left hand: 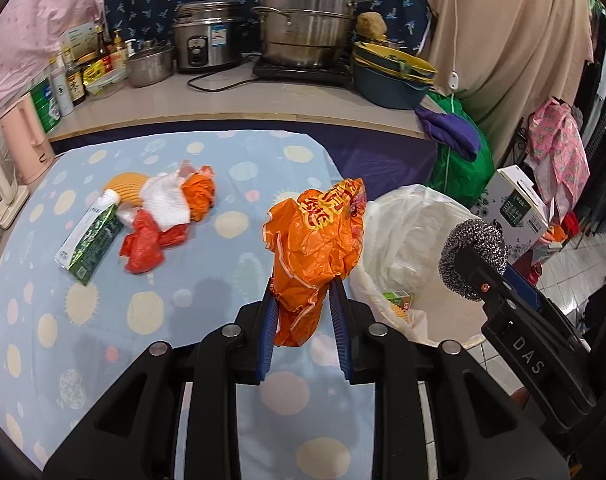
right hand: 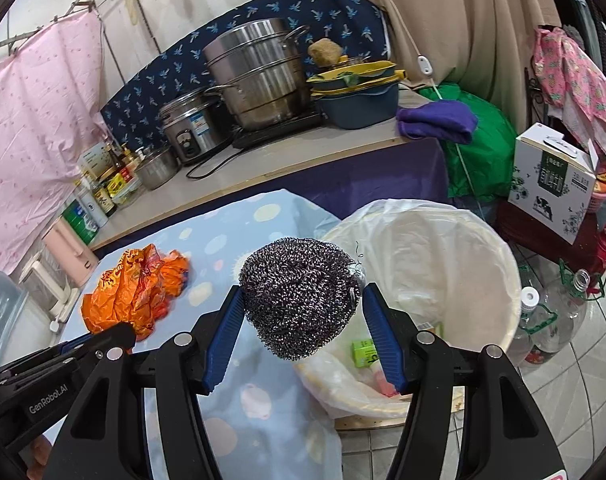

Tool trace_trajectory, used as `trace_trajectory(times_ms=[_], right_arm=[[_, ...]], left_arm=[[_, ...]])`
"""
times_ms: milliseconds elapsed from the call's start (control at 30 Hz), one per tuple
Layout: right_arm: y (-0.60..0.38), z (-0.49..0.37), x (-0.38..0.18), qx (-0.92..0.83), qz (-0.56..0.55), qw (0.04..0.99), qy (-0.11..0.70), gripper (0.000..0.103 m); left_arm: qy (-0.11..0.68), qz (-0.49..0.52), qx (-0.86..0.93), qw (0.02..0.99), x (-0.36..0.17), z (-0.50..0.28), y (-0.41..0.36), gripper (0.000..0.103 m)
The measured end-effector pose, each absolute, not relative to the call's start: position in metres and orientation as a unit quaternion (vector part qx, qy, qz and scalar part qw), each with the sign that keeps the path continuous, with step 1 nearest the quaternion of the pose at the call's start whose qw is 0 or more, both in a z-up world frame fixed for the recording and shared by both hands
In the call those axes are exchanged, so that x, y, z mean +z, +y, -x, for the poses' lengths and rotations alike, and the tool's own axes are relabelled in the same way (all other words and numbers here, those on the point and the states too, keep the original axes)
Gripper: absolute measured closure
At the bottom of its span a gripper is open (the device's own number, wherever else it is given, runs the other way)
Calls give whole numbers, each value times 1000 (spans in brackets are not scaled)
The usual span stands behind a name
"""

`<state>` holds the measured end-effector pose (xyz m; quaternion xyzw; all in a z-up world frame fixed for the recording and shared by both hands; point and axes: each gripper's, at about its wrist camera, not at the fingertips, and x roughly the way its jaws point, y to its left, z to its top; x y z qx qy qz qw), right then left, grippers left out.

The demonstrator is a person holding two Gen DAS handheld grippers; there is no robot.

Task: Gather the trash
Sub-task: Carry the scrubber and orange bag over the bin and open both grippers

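Currently the left gripper (left hand: 303, 292) has its jaws clamped on a crumpled orange bag (left hand: 317, 240) printed with yellow and red characters that cannot be read; it sits at frame centre in the left wrist view, just left of the bin (left hand: 407, 232). The right gripper (right hand: 301, 316) has its jaws clamped on a steel scourer (right hand: 299, 296), held at frame centre of the right wrist view, over the left rim of the bin. The bin carries a white liner and contains a small green carton (right hand: 363, 352).

Readable markings: "DAS" on the right gripper body, lower right of the left wrist view; "GenRobot.AI" on the left gripper body, lower left of the right wrist view.

Remaining trash lies on the spotted table (left hand: 63, 320) at centre left of the left wrist view: a green box (left hand: 90, 240) with illegible print, a red bag (left hand: 145, 246), white tissue (left hand: 165, 200) and a second orange bag (left hand: 199, 192), all touching.
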<state>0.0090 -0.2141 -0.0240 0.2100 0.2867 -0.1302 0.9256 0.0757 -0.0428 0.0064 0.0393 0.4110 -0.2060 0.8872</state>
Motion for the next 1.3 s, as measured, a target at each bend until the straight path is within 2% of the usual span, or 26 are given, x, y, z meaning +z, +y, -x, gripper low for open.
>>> trace_trajectory(times_ms=[700, 767, 1000, 1300], right_arm=[[-272, 7, -40, -184, -233, 912, 284, 45], [-275, 6, -41, -187, -233, 911, 285, 49], [-284, 0, -50, -194, -234, 907, 293, 54], [-289, 4, -52, -202, -243, 903, 290, 52]], left_arm=[[417, -71, -241, 873, -6, -77, -115, 79], [418, -73, -243, 873, -7, -78, -119, 79], [422, -75, -253, 867, -13, -81, -132, 78], [432, -80, -256, 861, -22, -86, -145, 77]])
